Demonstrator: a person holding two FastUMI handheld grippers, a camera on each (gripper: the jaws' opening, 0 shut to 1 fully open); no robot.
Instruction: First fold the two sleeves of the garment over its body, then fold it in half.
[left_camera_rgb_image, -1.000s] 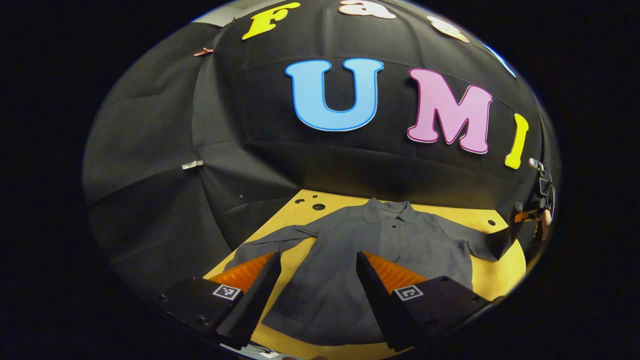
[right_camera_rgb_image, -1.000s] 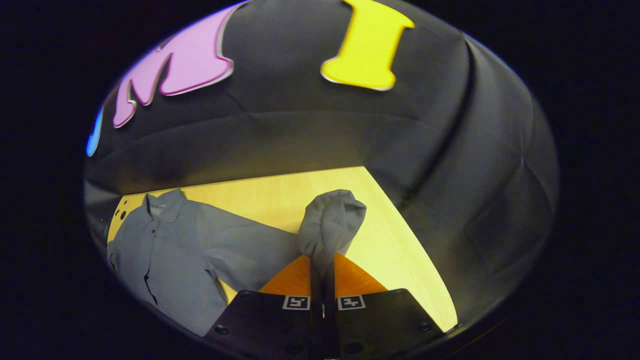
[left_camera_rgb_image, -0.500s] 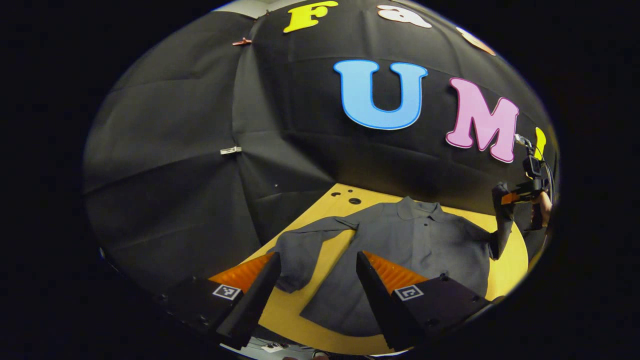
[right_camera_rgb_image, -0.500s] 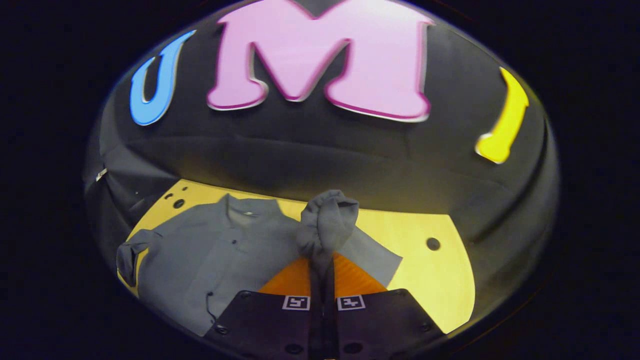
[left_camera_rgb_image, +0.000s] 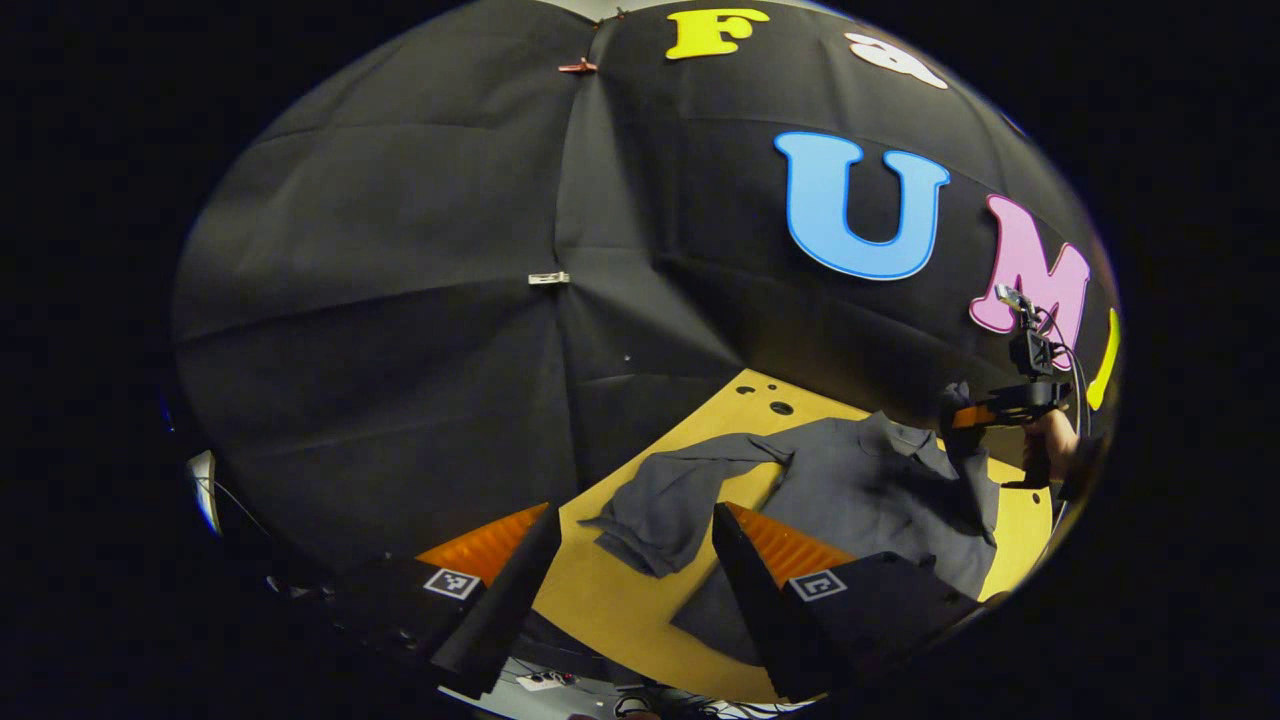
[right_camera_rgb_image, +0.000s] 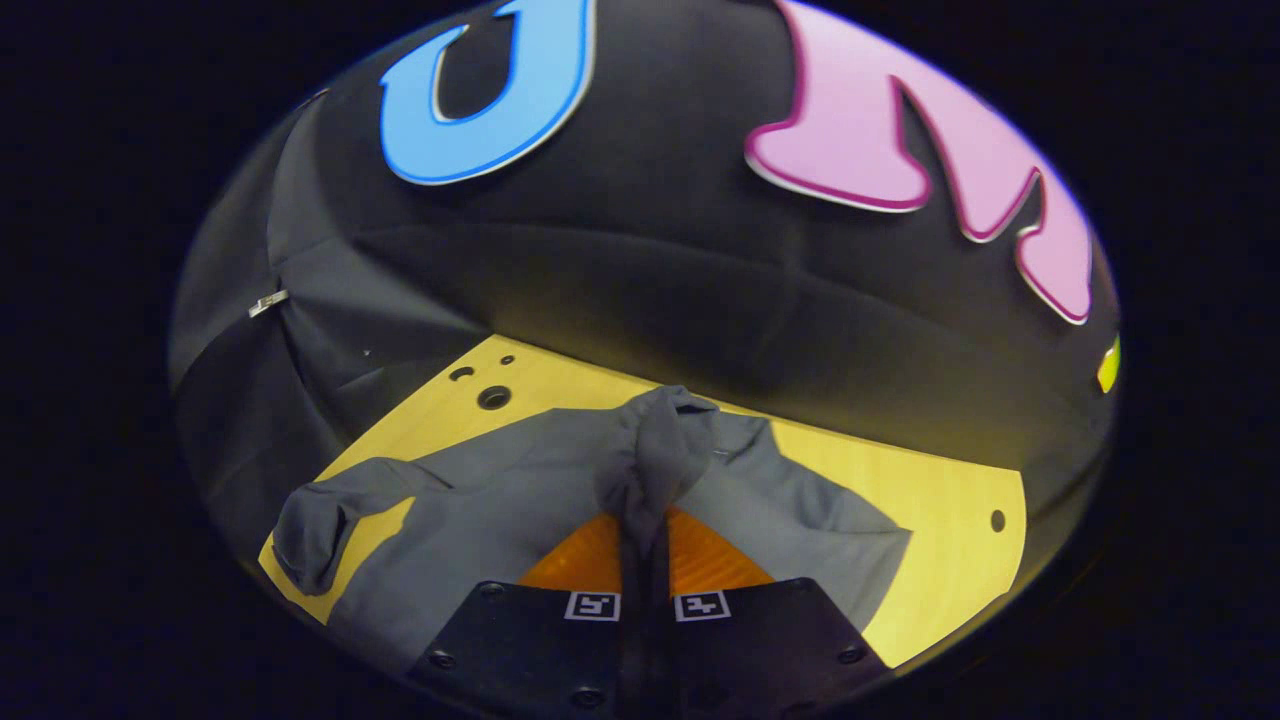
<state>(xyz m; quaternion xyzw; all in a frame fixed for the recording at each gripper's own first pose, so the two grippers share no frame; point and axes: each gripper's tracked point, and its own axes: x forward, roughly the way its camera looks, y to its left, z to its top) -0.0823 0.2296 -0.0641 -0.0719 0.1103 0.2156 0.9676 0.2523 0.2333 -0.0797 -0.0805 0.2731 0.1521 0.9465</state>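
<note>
Flat yellow wooden tabletop (left_camera_rgb_image: 620, 610), also seen in the right gripper view (right_camera_rgb_image: 930, 520), with a rounded near edge and several small dark round holes: a cluster near its far left corner (right_camera_rgb_image: 492, 397) and a single hole near its right edge (right_camera_rgb_image: 997, 520). Black cloth booth wall (left_camera_rgb_image: 400, 300) rising behind and to the left of the tabletop, its panels meeting at a vertical seam. Small silver metal clip (left_camera_rgb_image: 548, 278) fastened on the seam at mid-height; small reddish clip (left_camera_rgb_image: 578, 67) on the same seam near the top. Loose cables (left_camera_rgb_image: 640, 705) below the near table edge, details unclear.
</note>
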